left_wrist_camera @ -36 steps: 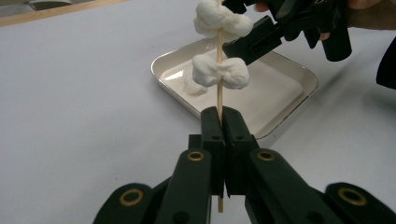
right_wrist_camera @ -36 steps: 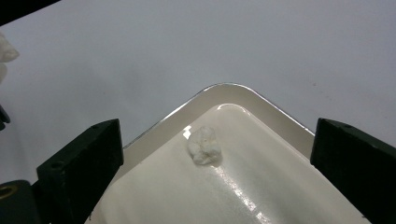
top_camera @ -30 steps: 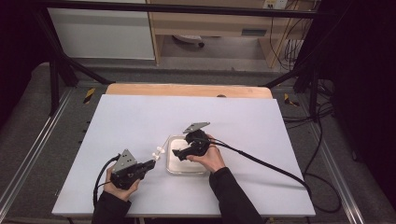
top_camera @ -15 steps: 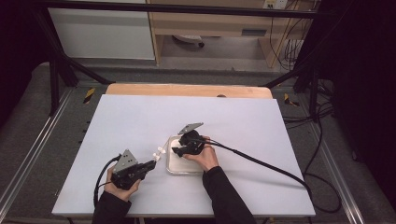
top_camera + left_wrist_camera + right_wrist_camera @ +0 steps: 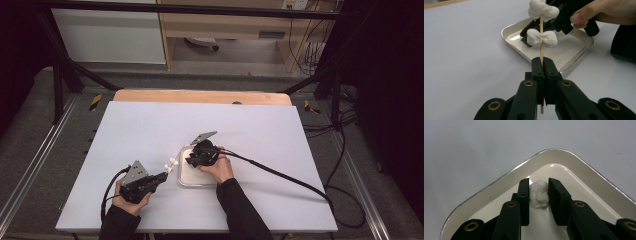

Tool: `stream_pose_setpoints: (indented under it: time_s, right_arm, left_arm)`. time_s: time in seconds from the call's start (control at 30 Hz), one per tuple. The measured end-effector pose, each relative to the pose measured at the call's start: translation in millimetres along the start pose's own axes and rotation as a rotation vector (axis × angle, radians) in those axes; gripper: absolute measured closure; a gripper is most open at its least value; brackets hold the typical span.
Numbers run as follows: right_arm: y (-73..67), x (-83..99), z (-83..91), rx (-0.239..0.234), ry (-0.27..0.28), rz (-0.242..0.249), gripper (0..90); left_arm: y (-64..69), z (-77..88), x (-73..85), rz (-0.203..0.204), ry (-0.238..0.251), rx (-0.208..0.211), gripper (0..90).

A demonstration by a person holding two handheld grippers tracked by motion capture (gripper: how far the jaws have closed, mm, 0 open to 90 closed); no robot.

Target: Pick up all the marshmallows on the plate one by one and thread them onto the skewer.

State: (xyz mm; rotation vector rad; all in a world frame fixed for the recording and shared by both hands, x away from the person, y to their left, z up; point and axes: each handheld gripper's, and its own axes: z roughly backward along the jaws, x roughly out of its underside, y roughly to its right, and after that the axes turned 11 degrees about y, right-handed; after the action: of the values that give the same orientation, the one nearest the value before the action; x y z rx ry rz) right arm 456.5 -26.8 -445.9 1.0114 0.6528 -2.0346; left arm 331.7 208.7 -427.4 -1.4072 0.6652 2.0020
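In the lower left of the high view, the left gripper [image 5: 161,176] lies low over the white table [image 5: 125,130], held in the person's left hand [image 5: 131,197], with its cable looping off to the left. Its jaws are clamped tight on a thin wooden skewer [image 5: 541,50], which in the left gripper view rises straight up through the middle of the frame and carries two white marshmallows [image 5: 541,37], one above the other, the upper one at the top edge. To the right of that, near the centre of the high view, sits a shallow white tray [image 5: 187,179] with rounded corners. The right gripper [image 5: 189,161] reaches into it from the right, held by the right hand [image 5: 217,167], its cable trailing to the lower right. In the right gripper view, its jaws have just been closing and now press on a small white marshmallow piece [image 5: 538,193] lying on the tray floor close to the tray's rounded corner, at the centre of the frame.
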Motion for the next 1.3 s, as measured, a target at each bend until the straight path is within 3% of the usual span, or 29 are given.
stream_pose_setpoints:
  time_s: [0.17, 0.57, 1.03, 1.3]
  right_arm:
    - [-0.7, -1.3, 4.3, 0.010, 0.014, -0.019, 74.3]
    - [-1.0, -12.0, 37.4, -0.040, 0.082, -0.059, 75.4]
    - [3.3, -5.8, 85.8, -0.094, 0.209, -0.118, 76.2]
    - [5.0, -0.6, 115.6, -0.120, 0.309, -0.146, 76.5]
  left_arm:
    - [0.0, 0.5, -0.1, 0.000, 0.003, -0.001, 89.0]
    - [2.1, -0.4, -0.3, -0.004, 0.005, 0.005, 89.0]
    - [6.9, -2.6, -1.0, -0.021, -0.001, 0.022, 89.0]
    - [11.6, -4.3, -1.6, -0.029, 0.003, 0.037, 89.0]
